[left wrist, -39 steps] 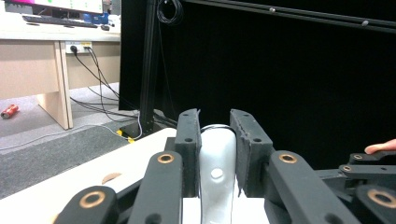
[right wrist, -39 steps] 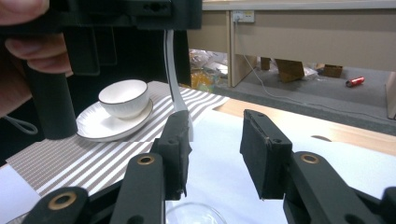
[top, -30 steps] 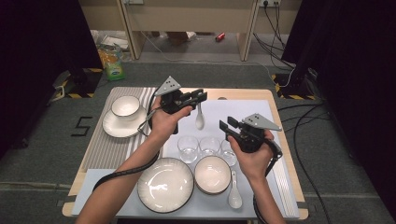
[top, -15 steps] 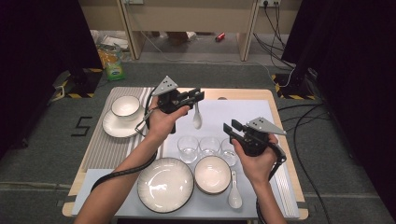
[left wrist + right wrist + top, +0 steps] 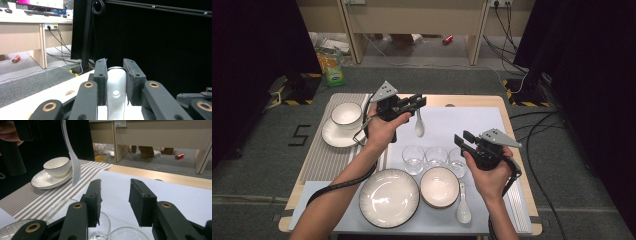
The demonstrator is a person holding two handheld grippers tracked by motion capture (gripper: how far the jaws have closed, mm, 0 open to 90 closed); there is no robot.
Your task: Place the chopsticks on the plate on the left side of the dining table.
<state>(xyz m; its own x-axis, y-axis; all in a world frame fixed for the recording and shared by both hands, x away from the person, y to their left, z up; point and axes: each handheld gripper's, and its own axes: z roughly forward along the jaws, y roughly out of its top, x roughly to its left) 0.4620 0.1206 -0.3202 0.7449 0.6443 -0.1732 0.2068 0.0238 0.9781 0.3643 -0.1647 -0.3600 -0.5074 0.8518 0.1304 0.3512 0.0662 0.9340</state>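
— What do you see of the table and the room?

— I look at a wooden table on a grey carpet floor. A white mat covers most of it, and I take this mat as my landmark. Left of the mat lies a striped placemat, and on it a cup on a saucer. On the near part of the mat stand three glasses in a row; nearer to me than them are a large plate, a bowl and a second spoon. Beyond the mat I see wooden desk legs, cables and a red can on the floor. Black curtains hang on both sides.

— And the grippers?

— My left gripper is above the far left part of the mat. Its jaws are clamped on the handle of a white spoon, which hangs down with the bowl end low, above the mat and not touching it. In the left gripper view the spoon sits tight between both pads.

— The right one?

— My right gripper hovers above the right part of the mat, just beside the rightmost glass. Its jaws stand apart and have just been opening a little more; nothing is between them.
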